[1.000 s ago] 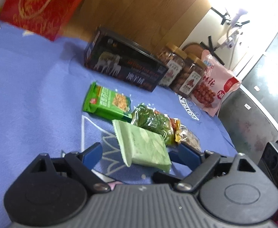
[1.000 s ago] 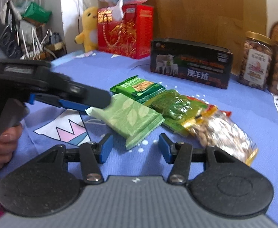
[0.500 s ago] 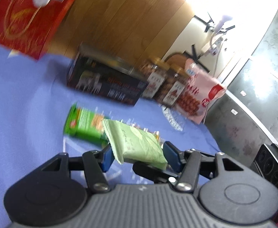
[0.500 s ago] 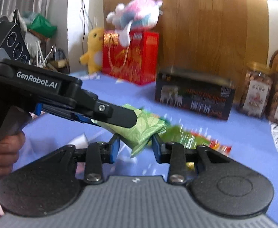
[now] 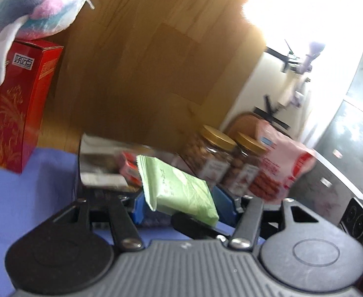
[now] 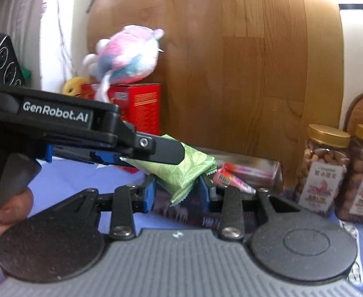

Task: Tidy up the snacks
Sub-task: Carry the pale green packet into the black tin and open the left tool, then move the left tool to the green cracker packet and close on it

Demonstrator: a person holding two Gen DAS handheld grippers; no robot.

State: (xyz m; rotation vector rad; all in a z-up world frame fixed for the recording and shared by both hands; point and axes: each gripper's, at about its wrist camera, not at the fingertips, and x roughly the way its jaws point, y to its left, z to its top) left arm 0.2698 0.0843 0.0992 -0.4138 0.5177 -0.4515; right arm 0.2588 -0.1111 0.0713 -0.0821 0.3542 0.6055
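A light green snack packet (image 5: 179,190) is held in the air between both grippers. My left gripper (image 5: 185,204) is shut on one end of it. My right gripper (image 6: 177,190) is shut on the other end (image 6: 188,170). In the right wrist view the left gripper's body (image 6: 57,128) reaches in from the left, over the packet. Beyond the packet stands an open dark box (image 5: 102,170) with small red and pink packets (image 6: 231,177) inside. The other snacks on the cloth are hidden below the grippers.
The blue tablecloth (image 5: 27,198) covers the table. A red gift box (image 5: 10,113) with a pastel plush toy (image 5: 37,7) on top stands at the left. Two gold-lidded nut jars (image 6: 322,173) and a pink snack bag (image 5: 280,168) stand at the right, before a wooden board (image 6: 243,74).
Both grippers closed on the green packet and lifted it off the cloth toward the dark box; the snacks lying on the cloth dropped out of view.
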